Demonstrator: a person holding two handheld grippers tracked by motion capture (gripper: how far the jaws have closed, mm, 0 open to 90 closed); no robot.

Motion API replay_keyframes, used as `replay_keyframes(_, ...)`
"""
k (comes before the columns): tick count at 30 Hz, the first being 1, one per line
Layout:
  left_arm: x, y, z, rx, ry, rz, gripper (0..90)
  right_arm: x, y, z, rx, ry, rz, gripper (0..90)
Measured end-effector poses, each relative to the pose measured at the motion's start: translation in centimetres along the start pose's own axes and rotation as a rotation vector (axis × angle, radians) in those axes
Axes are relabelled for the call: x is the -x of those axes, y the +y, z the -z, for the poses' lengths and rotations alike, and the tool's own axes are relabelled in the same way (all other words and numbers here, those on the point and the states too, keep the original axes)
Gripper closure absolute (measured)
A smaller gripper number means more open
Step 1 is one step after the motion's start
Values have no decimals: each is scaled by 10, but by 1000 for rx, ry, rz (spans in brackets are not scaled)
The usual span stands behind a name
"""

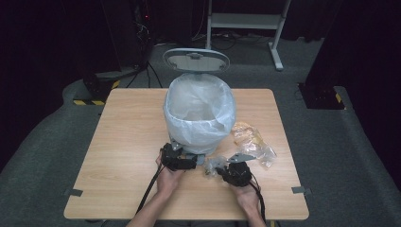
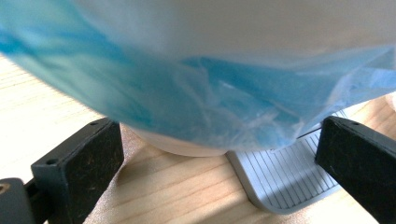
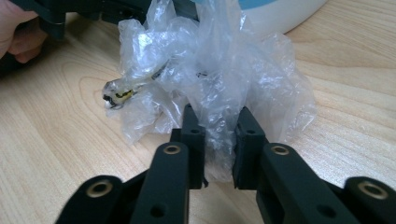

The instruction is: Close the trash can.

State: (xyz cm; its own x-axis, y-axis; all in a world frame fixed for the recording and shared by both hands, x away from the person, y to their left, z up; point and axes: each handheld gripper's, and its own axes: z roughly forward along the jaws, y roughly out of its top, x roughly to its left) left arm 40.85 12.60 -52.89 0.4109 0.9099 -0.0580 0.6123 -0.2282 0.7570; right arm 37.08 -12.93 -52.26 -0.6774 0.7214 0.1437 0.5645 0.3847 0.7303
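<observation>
the right tool (image 3: 218, 140) pinches a crumpled clear wrapper (image 3: 210, 79) on the bench (image 1: 123, 142) near the bin (image 1: 199, 113); light, soft, slippery (grip the bunched middle). left tool (image 2: 224, 154) gapes wide by the pedal (image 2: 285, 179).

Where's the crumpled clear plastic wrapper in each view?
High view: crumpled clear plastic wrapper lies low centre, at the right gripper, in front of the bin.
Left gripper view: not in this picture.
Right gripper view: centre, pinched between the jaws.
Shared landmark: the bag-lined white bin, at the top in both gripper views.
</observation>
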Motion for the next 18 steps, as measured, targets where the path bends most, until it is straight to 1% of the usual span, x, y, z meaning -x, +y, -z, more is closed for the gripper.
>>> replay_keyframes(1,-3,0,2,-40,-13,-36,12,0,0,0,1,2,2,802)
replay_keyframes(2,-3,0,2,-44,-16,-39,12,-1,-1,2,6,6,2,816)
replay_keyframes(3,0,0,-1,9,-2,14,12,-1,-1,3,10,11,-3,819)
replay_keyframes(4,-1,0,0,-9,-7,-3,12,-1,-1,4,13,13,-1,823)
replay_keyframes(5,-4,1,2,-50,-21,-43,12,-1,-2,5,18,15,0,825)
replay_keyframes(6,-4,1,2,-48,-20,-40,12,-1,-2,7,24,17,-1,827)
replay_keyframes(7,-3,0,2,-36,-15,-29,12,0,-2,9,34,18,1,828)
replay_keyframes(10,-4,1,2,-43,-17,-35,12,0,-3,13,45,20,-7,831)
replay_keyframes(11,-4,1,2,-45,-19,-34,12,1,-4,18,55,17,-6,832)
replay_keyframes(12,-4,1,2,-42,-20,-27,12,1,-4,19,58,16,-8,833)
replay_keyframes(14,-4,1,2,-43,-20,-28,12,2,-4,21,62,15,-12,833)
replay_keyframes(15,-2,0,0,-12,-10,0,12,3,-5,25,72,12,-13,833)
replay_keyframes(16,-5,1,2,-55,-25,-42,12,3,-5,26,76,11,-14,834)
replay_keyframes(18,-5,1,2,-54,-24,-42,12,4,-6,28,84,10,-19,834)
